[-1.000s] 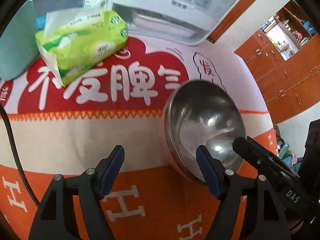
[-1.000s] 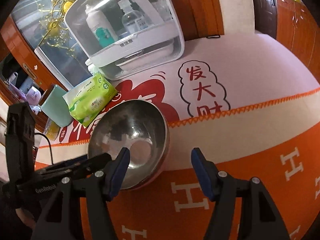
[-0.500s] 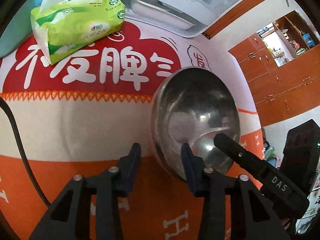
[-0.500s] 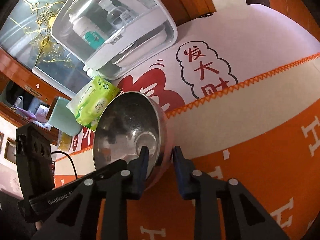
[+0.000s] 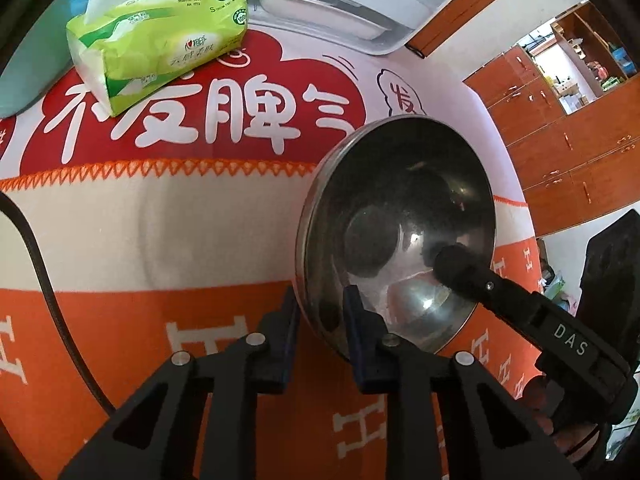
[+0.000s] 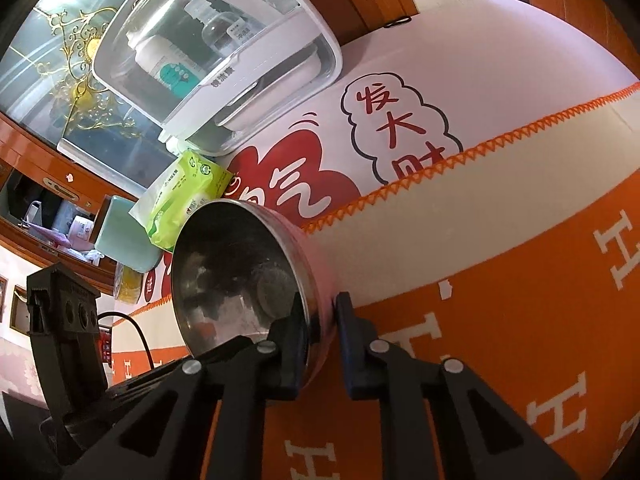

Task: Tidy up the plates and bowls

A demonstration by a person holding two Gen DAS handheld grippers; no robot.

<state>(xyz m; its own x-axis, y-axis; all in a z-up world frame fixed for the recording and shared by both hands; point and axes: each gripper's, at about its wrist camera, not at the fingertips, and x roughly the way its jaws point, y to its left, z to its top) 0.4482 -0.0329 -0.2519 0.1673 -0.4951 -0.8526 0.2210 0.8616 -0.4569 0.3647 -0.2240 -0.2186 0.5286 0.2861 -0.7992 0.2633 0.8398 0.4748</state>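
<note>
The round stainless-steel bowl (image 5: 396, 232) sits tilted on the orange-and-cream cloth-covered worktop (image 5: 160, 240), between both tongs: left tongs (image 5: 320, 316) and right tongs (image 6: 320, 320) each pinch opposite near rim sections.

One bowl (image 5: 396, 232), one tissue pack (image 5: 160, 36), two claws (image 5: 320, 312).

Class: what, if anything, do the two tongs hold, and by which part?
Both hold the steel bowl by its rim: left tongs and right tongs on opposite sides.
</note>
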